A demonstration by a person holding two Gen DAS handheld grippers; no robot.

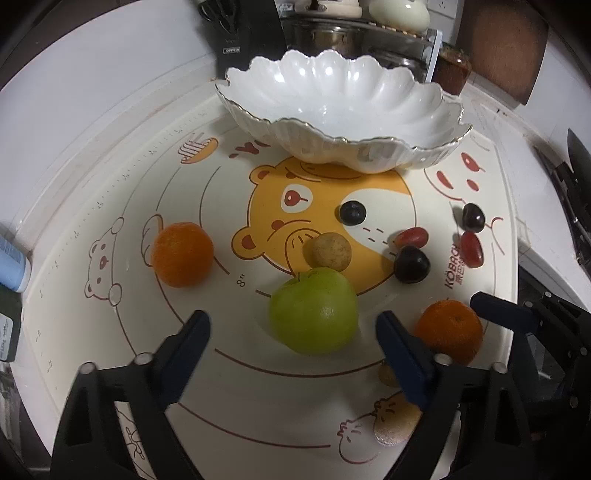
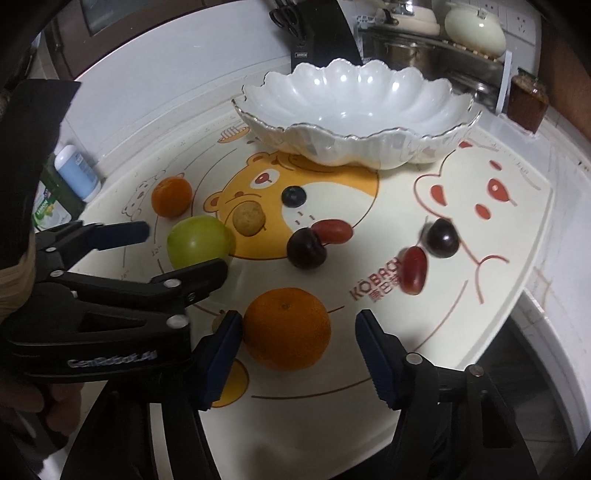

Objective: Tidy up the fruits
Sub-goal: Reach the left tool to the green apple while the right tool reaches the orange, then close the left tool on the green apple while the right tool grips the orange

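A green apple sits on the cartoon mat between the fingers of my left gripper, which stands open with a gap on each side. My right gripper is open around an orange; its left pad is very near the peel and its right pad stands clear. A second orange lies at the left. A blueberry, a brown round fruit, two dark cherries and two red grapes are scattered mid-mat. The white scalloped bowl behind them holds nothing.
A knife block, steel pots and a jar stand behind the bowl. A blue-capped bottle is at the mat's left edge. A small brown fruit lies beside my right gripper's left finger. The counter drops off at the right.
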